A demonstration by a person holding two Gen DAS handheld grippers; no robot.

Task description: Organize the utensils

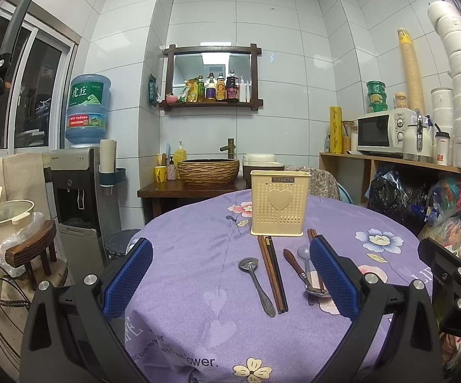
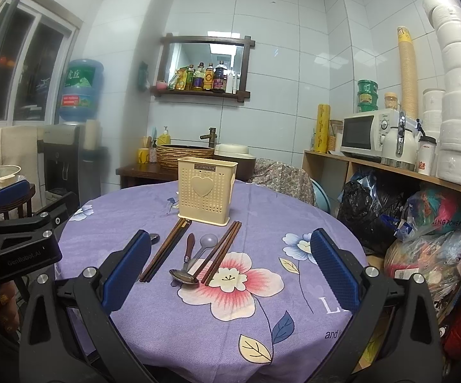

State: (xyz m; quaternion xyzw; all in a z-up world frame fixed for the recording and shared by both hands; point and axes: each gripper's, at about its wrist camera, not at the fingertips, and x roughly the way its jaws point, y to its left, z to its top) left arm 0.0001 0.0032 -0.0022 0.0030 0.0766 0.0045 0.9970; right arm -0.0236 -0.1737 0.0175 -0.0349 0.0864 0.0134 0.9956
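A cream perforated utensil holder (image 1: 280, 202) (image 2: 206, 190) with a heart stands upright at the far side of the round purple table. In front of it lie a metal spoon (image 1: 257, 282), a set of dark chopsticks (image 1: 273, 274) (image 2: 166, 250), a wooden-handled spoon (image 1: 300, 271) (image 2: 186, 263), a pale plastic spoon (image 1: 304, 252) (image 2: 206, 242) and a second set of chopsticks (image 2: 221, 252). My left gripper (image 1: 230, 277) is open and empty, above the near table. My right gripper (image 2: 230, 271) is open and empty, above the utensils.
The table (image 1: 198, 319) wears a floral purple cloth. A water dispenser (image 1: 77, 191) and a stool (image 1: 35, 252) stand to the left. A sink counter (image 1: 198, 172) is behind. Shelves with a microwave (image 1: 383, 132) and bags (image 2: 422, 239) are to the right.
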